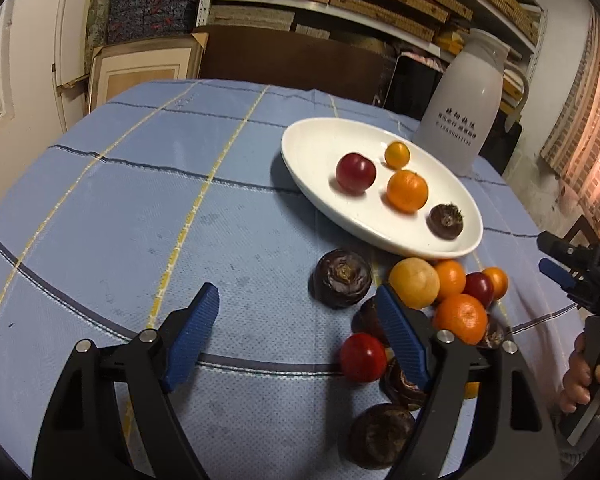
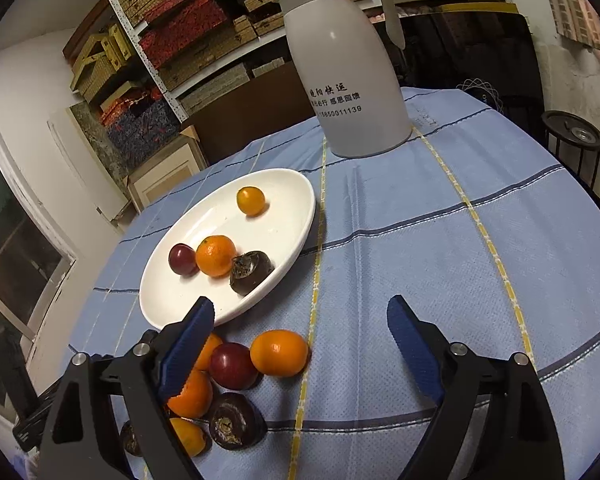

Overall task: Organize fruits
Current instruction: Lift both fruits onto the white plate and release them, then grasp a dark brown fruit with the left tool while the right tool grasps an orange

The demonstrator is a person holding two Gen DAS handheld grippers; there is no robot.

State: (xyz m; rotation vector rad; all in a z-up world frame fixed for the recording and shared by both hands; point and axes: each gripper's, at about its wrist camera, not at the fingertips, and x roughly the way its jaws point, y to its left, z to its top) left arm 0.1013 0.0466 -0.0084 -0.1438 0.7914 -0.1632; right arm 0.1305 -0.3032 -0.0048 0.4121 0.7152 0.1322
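A white oval plate on the blue checked cloth holds a red fruit, a small yellow-orange fruit, an orange and a dark brown bulb. Just in front of it lies a loose pile: a dark bulb, a yellow fruit, a red fruit, several oranges and more dark bulbs. My left gripper is open over the pile's left side, holding nothing. My right gripper is open and empty, with an orange and a red fruit below its left finger.
A tall white thermos jug stands behind the plate. A hand holds the right gripper at the right edge of the left wrist view. Shelves of boxes and a dark chair back line the far side.
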